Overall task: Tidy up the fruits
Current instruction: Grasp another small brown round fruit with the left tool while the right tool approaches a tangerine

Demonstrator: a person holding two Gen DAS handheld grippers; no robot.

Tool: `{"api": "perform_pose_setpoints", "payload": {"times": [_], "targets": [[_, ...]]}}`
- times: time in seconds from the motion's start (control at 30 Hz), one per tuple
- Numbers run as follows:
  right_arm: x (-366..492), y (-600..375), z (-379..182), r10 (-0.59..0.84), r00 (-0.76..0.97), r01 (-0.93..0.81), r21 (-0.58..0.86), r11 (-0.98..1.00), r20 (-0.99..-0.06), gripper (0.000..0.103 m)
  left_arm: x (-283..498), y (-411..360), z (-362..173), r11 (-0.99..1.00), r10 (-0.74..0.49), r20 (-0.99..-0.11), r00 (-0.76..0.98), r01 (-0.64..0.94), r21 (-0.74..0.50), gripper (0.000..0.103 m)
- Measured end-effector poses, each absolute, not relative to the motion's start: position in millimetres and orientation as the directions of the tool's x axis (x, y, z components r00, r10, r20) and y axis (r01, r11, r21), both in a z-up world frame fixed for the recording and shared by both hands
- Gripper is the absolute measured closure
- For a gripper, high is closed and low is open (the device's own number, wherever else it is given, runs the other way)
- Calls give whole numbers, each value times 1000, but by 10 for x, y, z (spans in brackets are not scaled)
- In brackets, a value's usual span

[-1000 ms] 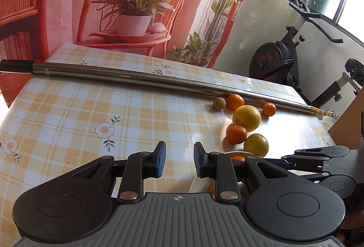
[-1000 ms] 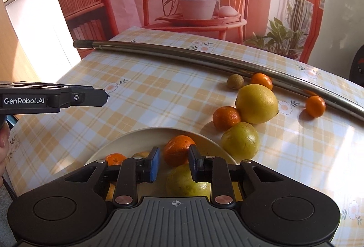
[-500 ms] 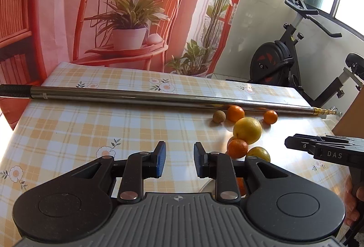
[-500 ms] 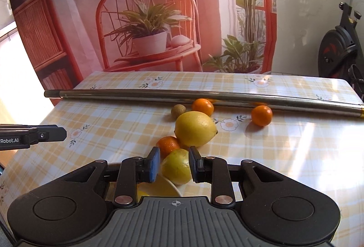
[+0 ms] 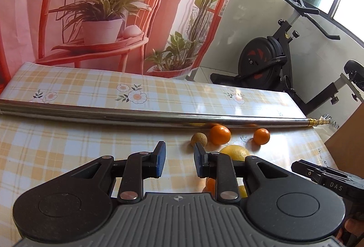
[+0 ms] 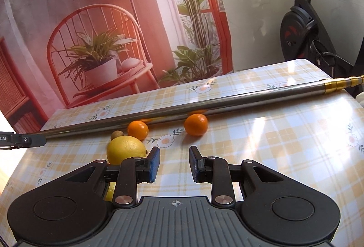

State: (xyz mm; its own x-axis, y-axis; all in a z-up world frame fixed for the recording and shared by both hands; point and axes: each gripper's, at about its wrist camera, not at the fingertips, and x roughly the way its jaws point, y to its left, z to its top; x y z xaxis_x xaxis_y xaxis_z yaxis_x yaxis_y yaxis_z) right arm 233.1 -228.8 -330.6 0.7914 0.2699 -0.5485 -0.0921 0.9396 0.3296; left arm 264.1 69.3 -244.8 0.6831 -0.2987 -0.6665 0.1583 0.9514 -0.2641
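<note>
Loose fruit lies on the checked table (image 5: pixel 68 151) just before a long metal pole (image 5: pixel 159 118). In the left wrist view I see a small brown fruit (image 5: pixel 199 139), two oranges (image 5: pixel 220 134) (image 5: pixel 261 136) and a lemon (image 5: pixel 234 152). The lemon is half hidden behind the right finger of my left gripper (image 5: pixel 178 160), which is shut on nothing. My right gripper (image 6: pixel 174 162) is likewise shut and empty above bare cloth. The lemon (image 6: pixel 125 149) lies at its left finger, one orange (image 6: pixel 137 129) behind that, another orange (image 6: pixel 196 124) straight ahead.
The pole (image 6: pixel 204 103) spans the table behind the fruit, its brass tip past the right edge. An exercise bike (image 5: pixel 268 58) and a brown board (image 5: pixel 348 142) stand off the right side. A printed backdrop hangs behind.
Both views have slid along the table. The plate with fruit has dropped out of sight under the grippers. The right view has swung right and rolled, so the fruit cluster now sits left of its fingers.
</note>
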Motion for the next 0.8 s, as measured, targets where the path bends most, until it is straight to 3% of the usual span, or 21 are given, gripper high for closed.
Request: {"api": "perform_pose_setpoints", "payload": {"times": [0.4, 0.53, 0.8], "targets": [[2411, -2403, -3611, 240, 793, -38, 348, 937, -561, 76, 3233, 211, -2947, 954, -301, -723, 622, 202, -224, 74], [2407, -2391, -3692, 192, 812, -23, 299, 954, -551, 76, 3294, 102, -3011, 954, -287, -735, 615, 254, -160, 73], [2434, -2451, -3814, 183, 825, -7, 313, 950, -535, 75, 3375, 51, -3076, 954, -286, -744, 604, 256, -158, 73]]}}
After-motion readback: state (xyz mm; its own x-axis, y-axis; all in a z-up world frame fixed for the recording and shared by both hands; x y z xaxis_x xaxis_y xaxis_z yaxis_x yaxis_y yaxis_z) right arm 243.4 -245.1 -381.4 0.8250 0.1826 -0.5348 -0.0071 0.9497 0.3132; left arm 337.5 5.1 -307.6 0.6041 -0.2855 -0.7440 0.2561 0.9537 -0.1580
